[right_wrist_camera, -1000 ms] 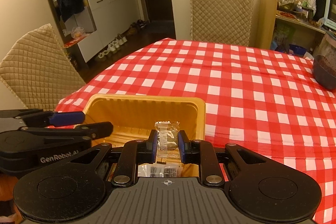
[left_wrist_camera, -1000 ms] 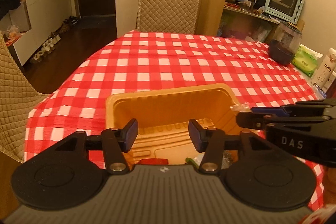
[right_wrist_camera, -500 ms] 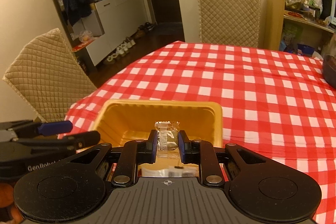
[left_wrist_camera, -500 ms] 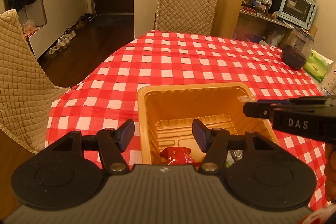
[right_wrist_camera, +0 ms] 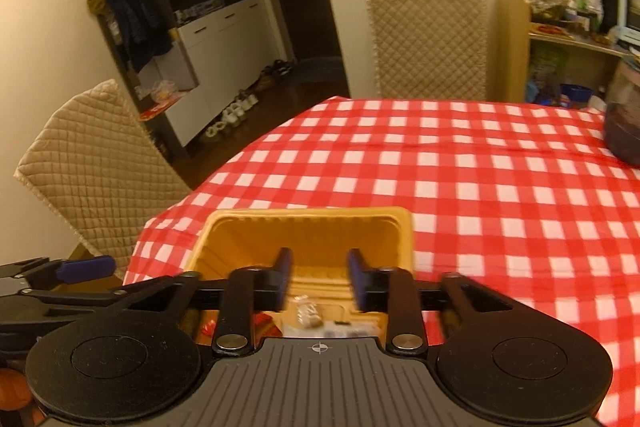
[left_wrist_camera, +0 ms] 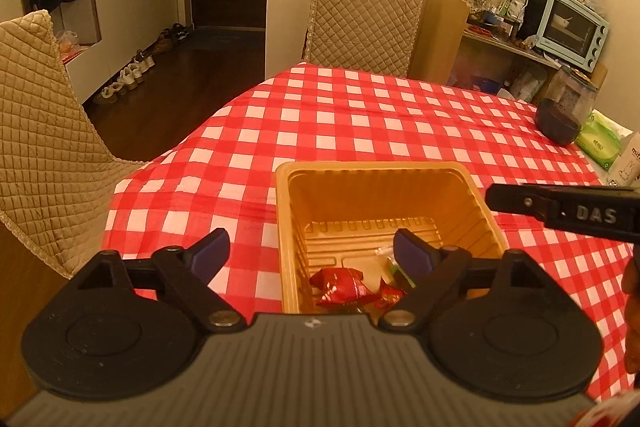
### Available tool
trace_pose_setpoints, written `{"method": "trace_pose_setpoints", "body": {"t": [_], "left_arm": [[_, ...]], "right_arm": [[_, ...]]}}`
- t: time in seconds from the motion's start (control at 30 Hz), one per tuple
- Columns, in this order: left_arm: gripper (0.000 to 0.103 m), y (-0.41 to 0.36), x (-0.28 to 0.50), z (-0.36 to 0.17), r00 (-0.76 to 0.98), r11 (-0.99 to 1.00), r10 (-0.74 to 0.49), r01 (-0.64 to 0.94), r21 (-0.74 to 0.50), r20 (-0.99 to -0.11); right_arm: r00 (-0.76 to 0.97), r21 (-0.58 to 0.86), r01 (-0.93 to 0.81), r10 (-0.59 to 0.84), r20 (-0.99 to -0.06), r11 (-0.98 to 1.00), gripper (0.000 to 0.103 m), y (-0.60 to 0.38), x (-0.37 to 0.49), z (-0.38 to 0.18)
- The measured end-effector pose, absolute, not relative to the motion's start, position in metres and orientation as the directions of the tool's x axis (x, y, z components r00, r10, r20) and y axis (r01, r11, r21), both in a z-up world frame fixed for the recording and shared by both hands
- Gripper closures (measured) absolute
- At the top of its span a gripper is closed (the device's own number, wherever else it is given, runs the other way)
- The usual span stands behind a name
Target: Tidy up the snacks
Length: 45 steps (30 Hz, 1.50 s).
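Both tools are held above the yellow tray (left_wrist_camera: 384, 187), so snacks land inside: the right gripper (right_wrist_camera: 319, 279) is opening, its clear packet (right_wrist_camera: 306, 313) released just below; the left gripper (left_wrist_camera: 310, 253) is spreading empty, red wrappers (left_wrist_camera: 340, 285) beneath

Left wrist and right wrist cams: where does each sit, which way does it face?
Left wrist: on the left gripper, facing forward and down at the yellow tray; own jaws opening, nothing between; right gripper enters from the right.
Right wrist: on the right gripper, same heading; jaws opening, clear packet lies below them in the tray; left gripper at left.
Shared: tray, checkered tablecloth, quilted chair.
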<state>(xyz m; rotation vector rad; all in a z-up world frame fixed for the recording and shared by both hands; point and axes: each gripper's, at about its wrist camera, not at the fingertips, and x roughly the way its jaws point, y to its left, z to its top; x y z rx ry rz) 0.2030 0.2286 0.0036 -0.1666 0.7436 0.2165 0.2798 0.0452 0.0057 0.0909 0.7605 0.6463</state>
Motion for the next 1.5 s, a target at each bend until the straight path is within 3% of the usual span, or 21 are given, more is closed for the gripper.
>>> {"method": "trace_pose_setpoints", "body": {"t": [0.07, 0.27, 0.47, 0.6, 0.93, 1.5], "left_arm": [[0.011, 0.224, 0.196, 0.008, 0.718, 0.964, 0.137, -0.254, -0.075, -0.682], [0.001, 0.21, 0.168, 0.02, 0.72, 0.96, 0.137, -0.265, -0.087, -0.68], [0.0, 0.195, 0.137, 0.032, 0.721, 0.96, 0.136, -0.266, -0.09, -0.679], [0.0, 0.185, 0.116, 0.041, 0.727, 0.955, 0.149, -0.282, -0.094, -0.671], [0.0, 0.162, 0.071, 0.055, 0.746, 0.954, 0.126, -0.271, -0.127, -0.653], [0.001, 0.121, -0.007, 0.072, 0.73, 0.951, 0.194, -0.303, -0.056, -0.655]], "right_arm": [[0.554, 0.308, -0.486, 0.561, -0.616, 0.818, 0.044, 0.033, 0.271, 0.008], [0.556, 0.308, -0.456, 0.537, -0.635, 0.835, 0.04, 0.007, 0.239, 0.018], [0.563, 0.289, -0.447, 0.517, -0.645, 0.847, 0.025, -0.009, 0.203, 0.026], [0.576, 0.261, -0.44, 0.493, -0.652, 0.859, 0.021, -0.02, 0.179, 0.031], [0.604, 0.206, -0.405, 0.43, -0.671, 0.891, 0.016, -0.047, 0.126, 0.034], [0.62, 0.19, -0.393, 0.412, -0.668, 0.9, 0.016, -0.081, 0.048, 0.059]]}}
